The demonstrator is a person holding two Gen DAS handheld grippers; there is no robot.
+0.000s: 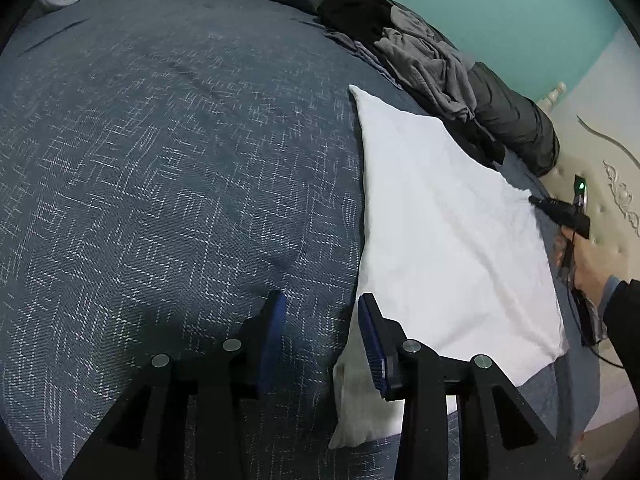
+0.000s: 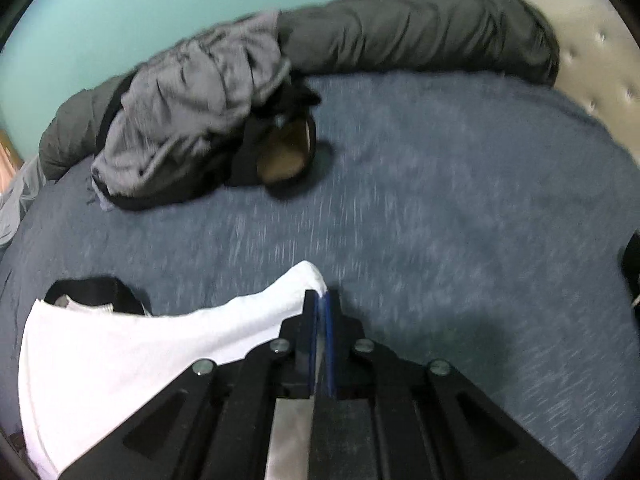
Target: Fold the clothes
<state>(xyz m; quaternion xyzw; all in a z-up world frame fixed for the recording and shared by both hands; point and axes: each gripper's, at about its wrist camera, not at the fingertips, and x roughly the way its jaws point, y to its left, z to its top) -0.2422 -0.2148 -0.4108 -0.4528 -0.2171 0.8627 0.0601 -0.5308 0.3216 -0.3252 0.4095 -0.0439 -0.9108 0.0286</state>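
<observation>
On the blue woven bedspread [image 1: 160,160] lies the white cloth garment [image 1: 440,220]. Right gripper [image 2: 321,294] — jaws closed, blue pads pinching a far corner of the garment, raised slightly. Left gripper [image 1: 322,312] — jaws partly open at the garment's near edge, holding nothing, angled downward. No legible writing.

Bed with dark blue woven bedspread [image 1: 180,168], pale crosshatch flecks across it. Long dark grey padded bolster [image 2: 420,28] along far edge against teal wall [image 1: 500,12]. Cream tufted headboard [image 1: 600,152] with carved scrollwork at bed's right end. Small green indicator light [image 1: 581,186] glows on headboard.
</observation>
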